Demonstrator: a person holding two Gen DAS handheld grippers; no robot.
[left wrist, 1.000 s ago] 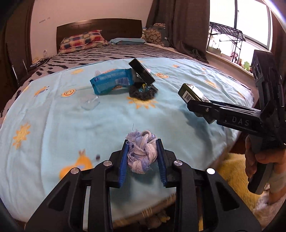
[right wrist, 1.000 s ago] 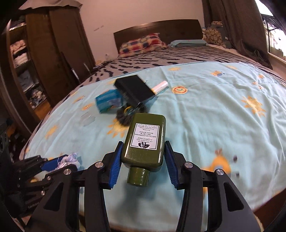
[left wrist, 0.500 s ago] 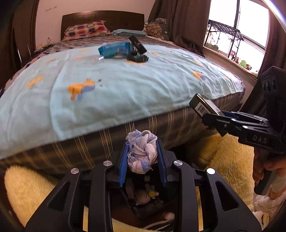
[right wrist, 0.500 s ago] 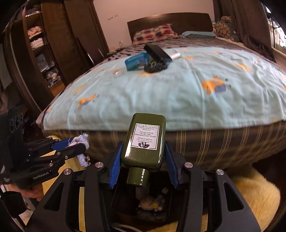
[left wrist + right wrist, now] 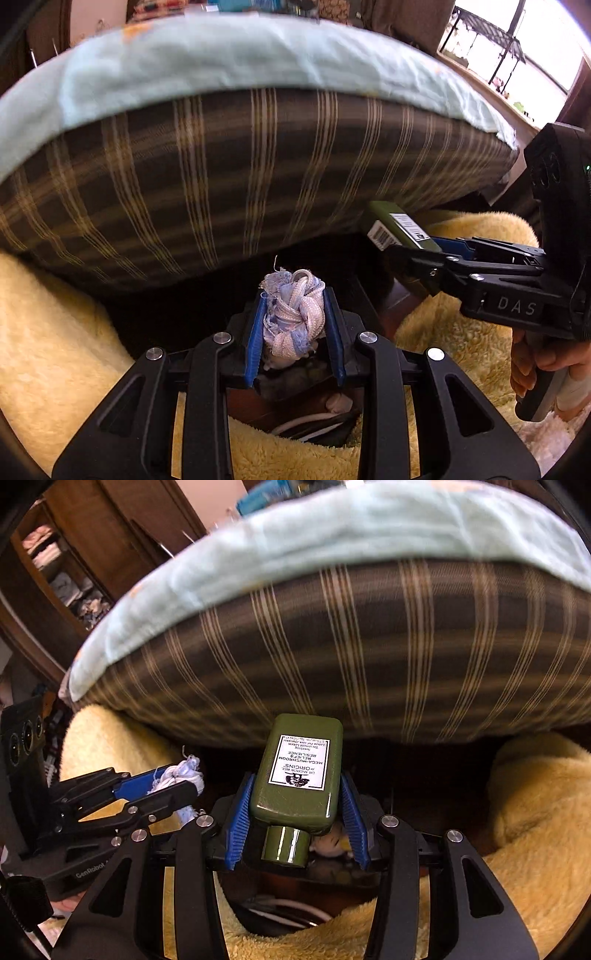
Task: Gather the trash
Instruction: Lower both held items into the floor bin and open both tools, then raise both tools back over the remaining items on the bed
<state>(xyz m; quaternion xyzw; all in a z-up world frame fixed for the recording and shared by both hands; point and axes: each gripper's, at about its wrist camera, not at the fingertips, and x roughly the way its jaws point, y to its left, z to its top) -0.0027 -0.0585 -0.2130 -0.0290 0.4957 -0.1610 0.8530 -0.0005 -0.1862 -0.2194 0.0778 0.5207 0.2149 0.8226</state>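
Claws both hang low at the foot edge of the bed (image 5: 258,155), over a dark box (image 5: 317,424) that sits on the floor between folds of yellow fleece (image 5: 55,350). I judge this box is the trash bin, since small scraps and a white cord already lie inside it, so both loads are held above it for dropping.

Left claw (image 5: 293,317) is pinching a knotted rag (image 5: 293,314), white w/ pale blue, frayed at the top. Blue pads press its two sides and the knot stands upright between them, directly above the box opening.

Right claw (image 5: 295,801) is pinching a green bottle (image 5: 299,771) by its lower body, cap toward the camera, flat bottom pointing to the bed side. Held like this, the cap end is nearest the box, approx. over its rim. The bottle is hard and smooth, so I think it will slide out fast when the pads part; the rag is soft and may cling to the ribbed pads.

Label on the bottle is upside down in the right view: "DR. ANDREW WEIL for ORIGINS", "MEGA-MUSHROOM RELIEF & RESILIENCE", then smaller lines too blurred to read. Left view shows a barcode on the bottle's end. Side of the right claw's body reads "DAS"; the left one's body shows "GenRobot".

More trash stays on top of the bed, at the far edge, blurred.
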